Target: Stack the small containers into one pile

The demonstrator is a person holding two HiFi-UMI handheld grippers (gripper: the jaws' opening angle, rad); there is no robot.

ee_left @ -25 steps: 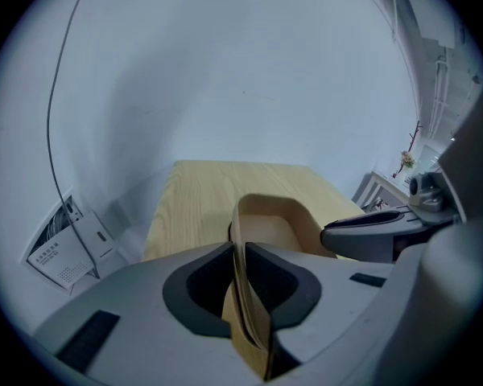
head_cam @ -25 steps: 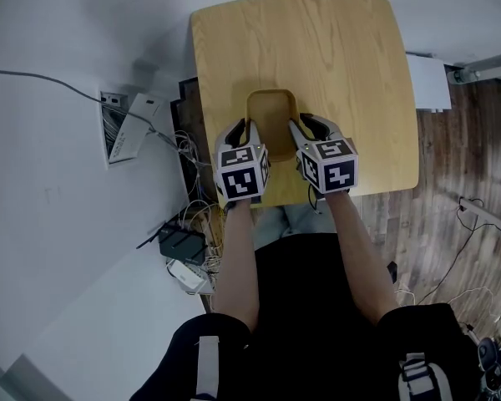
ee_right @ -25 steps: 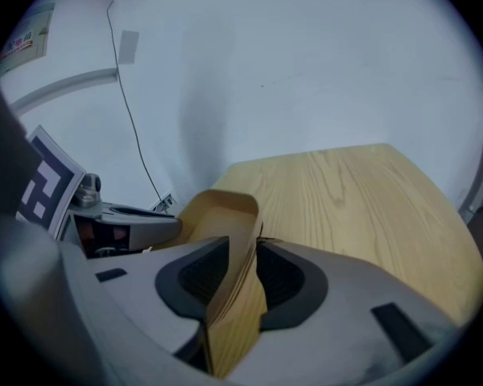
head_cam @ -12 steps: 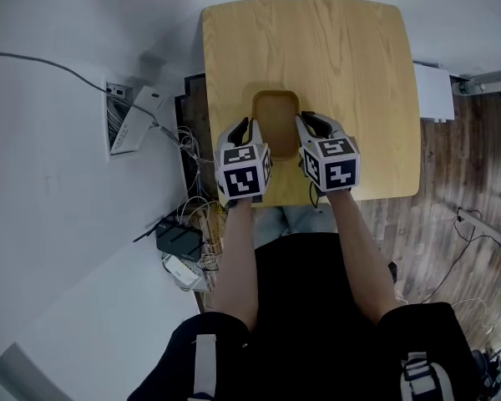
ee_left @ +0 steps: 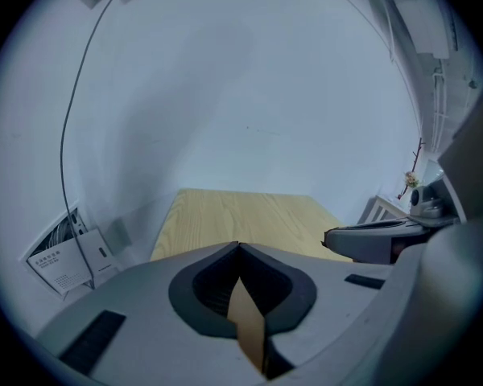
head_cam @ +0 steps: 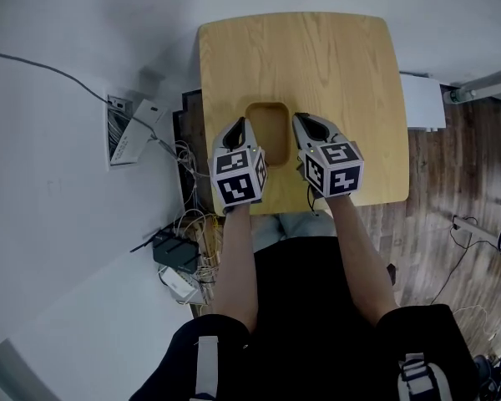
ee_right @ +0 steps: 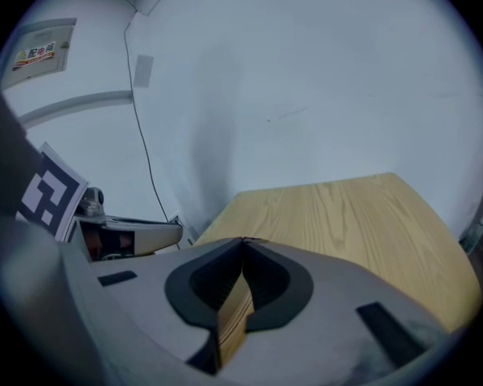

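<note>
Free room: the whole far part of the table [head_cam: 334, 57], ahead of my tongs, lies bare, and either gripper could pass forward over it. Obstacles: the container [head_cam: 267, 129] sits between my left gripper [head_cam: 238, 125] and my right gripper [head_cam: 299, 121], close beside both closed tips, and bars the way inward. Tangled cables [head_cam: 188, 153] lie just off the table's left edge, and a white box [head_cam: 422, 98] stands beside its right edge.
</note>
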